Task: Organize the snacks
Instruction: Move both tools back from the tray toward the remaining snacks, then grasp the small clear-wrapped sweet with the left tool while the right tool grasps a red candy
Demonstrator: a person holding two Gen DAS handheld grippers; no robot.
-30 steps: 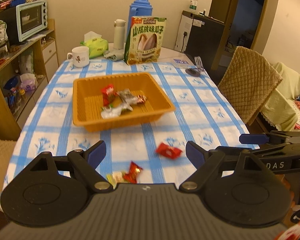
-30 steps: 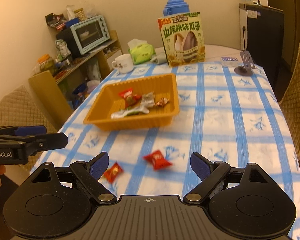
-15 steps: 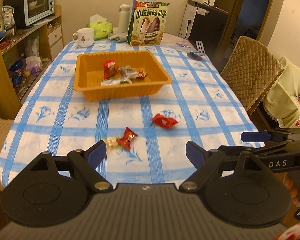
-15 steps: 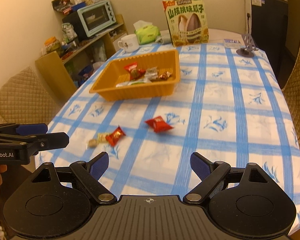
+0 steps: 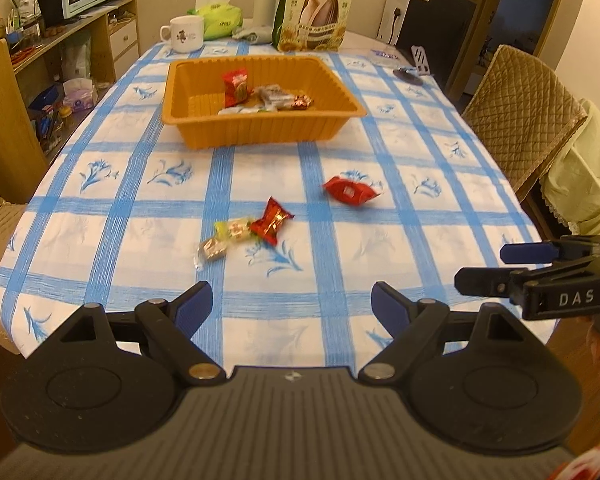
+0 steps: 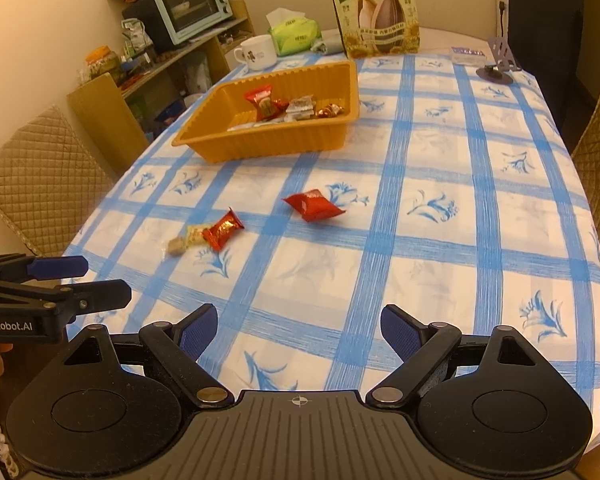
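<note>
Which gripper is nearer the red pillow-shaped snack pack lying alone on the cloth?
Right, slightly. The right gripper faces the red snack pack almost head-on; from the left gripper it lies ahead and off to the right.

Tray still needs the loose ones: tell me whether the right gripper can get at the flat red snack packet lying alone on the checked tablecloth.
Probably yes. The right gripper is open and empty, and only bare blue-checked tablecloth lies between it and the flat red snack packet.

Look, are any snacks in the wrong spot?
Yes. A red packet, a red candy and a pale candy lie loose on the cloth, outside the tray that holds the other snacks.
</note>
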